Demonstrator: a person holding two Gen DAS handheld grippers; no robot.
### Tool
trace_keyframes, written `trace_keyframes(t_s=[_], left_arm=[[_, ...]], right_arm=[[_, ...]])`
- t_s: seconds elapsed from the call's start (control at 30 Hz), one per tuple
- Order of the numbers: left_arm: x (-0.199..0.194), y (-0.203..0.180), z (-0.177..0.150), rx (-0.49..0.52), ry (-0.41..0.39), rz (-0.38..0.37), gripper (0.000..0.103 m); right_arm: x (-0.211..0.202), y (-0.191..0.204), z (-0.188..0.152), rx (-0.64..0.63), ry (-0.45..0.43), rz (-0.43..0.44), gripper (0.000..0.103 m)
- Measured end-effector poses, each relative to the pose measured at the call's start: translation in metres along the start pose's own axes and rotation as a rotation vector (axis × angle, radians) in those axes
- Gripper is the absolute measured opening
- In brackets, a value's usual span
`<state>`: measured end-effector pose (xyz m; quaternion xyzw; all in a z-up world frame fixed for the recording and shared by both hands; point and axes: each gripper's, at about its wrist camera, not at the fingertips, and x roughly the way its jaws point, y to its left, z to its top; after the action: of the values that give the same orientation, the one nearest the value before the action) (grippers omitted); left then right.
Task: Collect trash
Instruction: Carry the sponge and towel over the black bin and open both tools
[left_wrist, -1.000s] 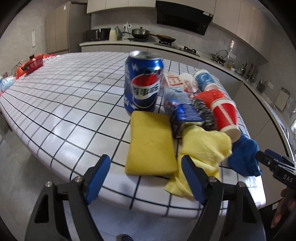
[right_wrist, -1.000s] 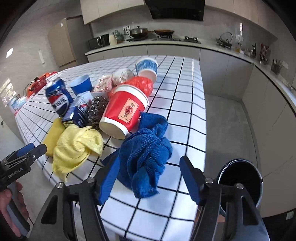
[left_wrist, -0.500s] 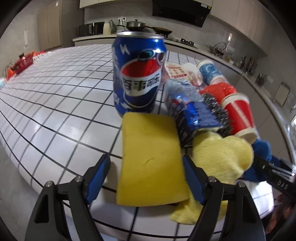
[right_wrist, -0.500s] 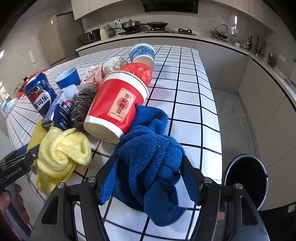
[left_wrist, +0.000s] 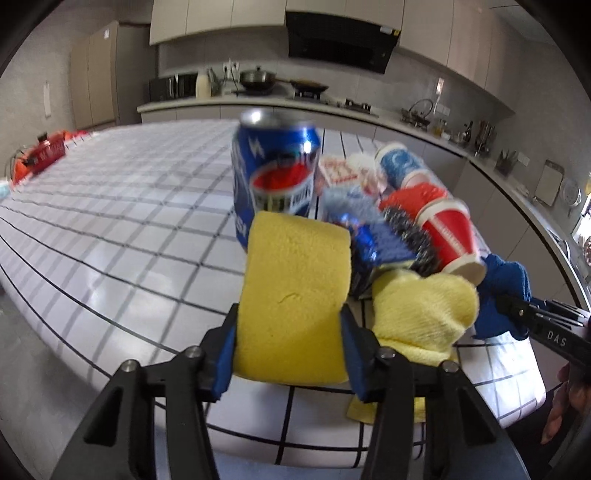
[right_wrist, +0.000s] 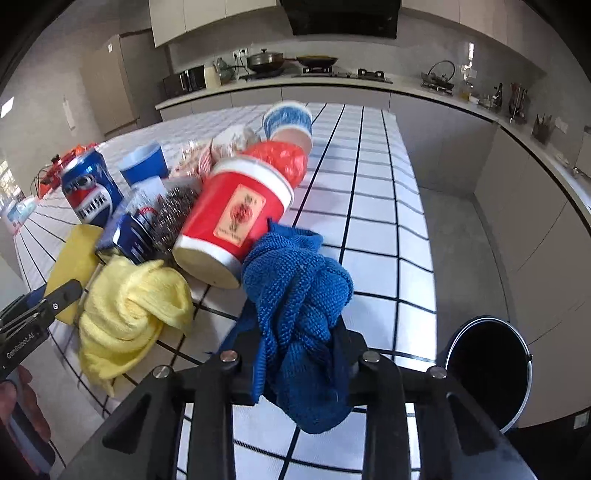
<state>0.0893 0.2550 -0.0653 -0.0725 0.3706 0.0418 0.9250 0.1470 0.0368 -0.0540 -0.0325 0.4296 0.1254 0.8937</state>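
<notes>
The yellow sponge (left_wrist: 293, 295) sits pinched between the blue pads of the left tongs (left_wrist: 288, 343), whose jaws have just been closing on it; its far end curls up in front of the blue cola can (left_wrist: 275, 184). The blue cloth (right_wrist: 299, 295) is bunched and squeezed in the right tongs (right_wrist: 295, 354), whose jaws have likewise just been closing, and it hangs over the near edge of the worktop (right_wrist: 369, 206).

Between the two lies a crumpled yellow cloth (right_wrist: 129, 314), touching a steel scourer (right_wrist: 171, 216) and a blue wrapper (right_wrist: 129, 236). A red paper cup (right_wrist: 236, 218) lies on its side against the blue cloth, its base towards the camera. Behind it are a red plastic bag (right_wrist: 284, 158), a tipped blue-and-white cup (right_wrist: 288, 123), a small upright blue cup (right_wrist: 146, 166) and crumpled paper packaging (right_wrist: 229, 142).

The worktop is white tile with dark grout, glossy under window light. On the floor just past its right edge stands a round black bin (right_wrist: 487, 373), open. Beyond runs a grey kitchen counter (right_wrist: 332, 83) with a hob, pots (right_wrist: 266, 59), a microwave (right_wrist: 184, 79) and pale cupboards under a dark extractor hood (left_wrist: 340, 46).
</notes>
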Motion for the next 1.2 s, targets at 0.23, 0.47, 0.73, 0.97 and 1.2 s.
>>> trace_keyframes(t_s=[0.23,0.47,0.73,0.97,1.2], left_arm=[[-0.020,-0.003,0.014,-0.006,-0.037,-0.017,0.051],[-0.030,-0.042,0.016,0.028,-0.056,-0.083,0.051],[-0.033,-0.100,0.013,0.099,-0.055,-0.187,0.051],[-0.034,-0.165,0.004,0.181,-0.040,-0.280,0.051],[-0.024,-0.231,-0.008,0.258,0.002,-0.360,0.051]], right_arm=[[-0.031,-0.008,0.005,0.029,-0.061,0.009,0.031],[-0.064,-0.027,0.002,0.063,-0.116,0.005,0.031],[-0.105,-0.081,-0.012,0.129,-0.158,-0.054,0.031],[-0.135,-0.140,-0.039,0.188,-0.171,-0.103,0.031],[-0.153,-0.197,-0.064,0.193,-0.165,-0.131,0.031]])
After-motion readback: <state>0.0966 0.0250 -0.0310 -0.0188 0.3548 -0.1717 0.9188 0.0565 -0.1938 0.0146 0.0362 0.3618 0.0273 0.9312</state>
